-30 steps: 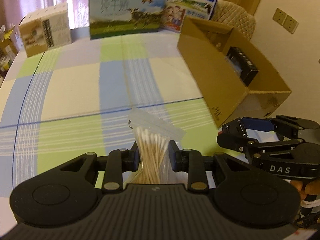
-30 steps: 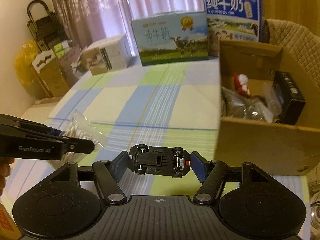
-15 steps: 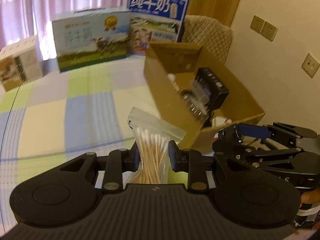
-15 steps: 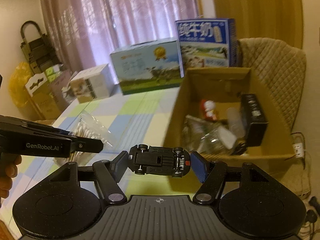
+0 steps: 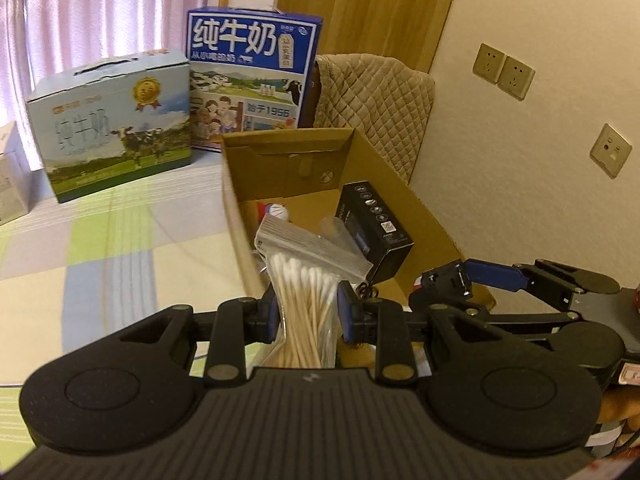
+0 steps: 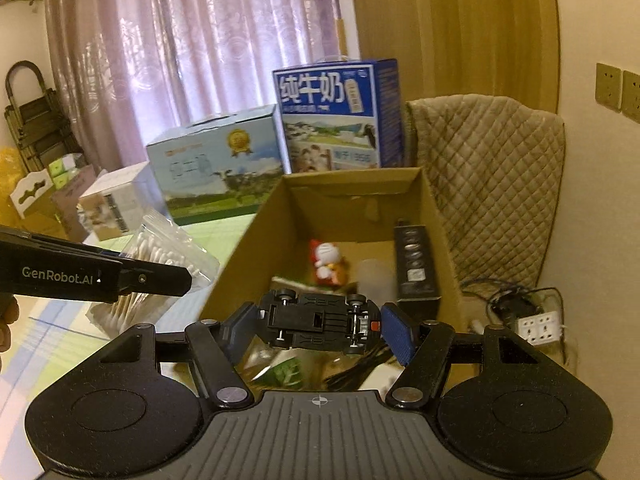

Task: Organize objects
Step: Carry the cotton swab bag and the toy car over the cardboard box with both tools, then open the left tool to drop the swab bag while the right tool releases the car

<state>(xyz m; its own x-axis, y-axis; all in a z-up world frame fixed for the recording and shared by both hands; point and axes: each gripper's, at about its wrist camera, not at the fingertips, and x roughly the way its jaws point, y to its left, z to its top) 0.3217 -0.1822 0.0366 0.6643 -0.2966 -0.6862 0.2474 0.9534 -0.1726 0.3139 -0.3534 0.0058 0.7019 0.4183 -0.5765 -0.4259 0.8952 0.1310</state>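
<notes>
While the checked tablecloth [image 5: 100, 248] spreads out to the left, an open cardboard box [image 6: 244, 248] stands at its right edge, in front of a quilted chair [image 6: 492, 184]. Behind the cardboard box stand two milk cartons: a pale blue carton [image 5: 116, 128] with a cow picture and a taller dark blue carton [image 5: 252, 76] just beside it. Inside the cardboard box, a black package [image 5: 376, 228] leans against the right wall, and a small red-and-white figurine [image 6: 326, 262] sits on the floor of the box near some clear plastic pieces that are too blurred to name.

The left gripper [image 5: 306, 312] is clamped narrowly around a zip bag of cotton swabs [image 5: 308, 280], held upright with its sealed strip on top; in the left wrist view it sits over the box's near left corner. The right gripper [image 6: 318, 328] grips a black toy car [image 6: 320, 320] lengthwise between its blue pads, wheels and underside facing the camera, held above the near part of the box's opening. The left gripper sits just to the left of the box in the right wrist view.
</notes>
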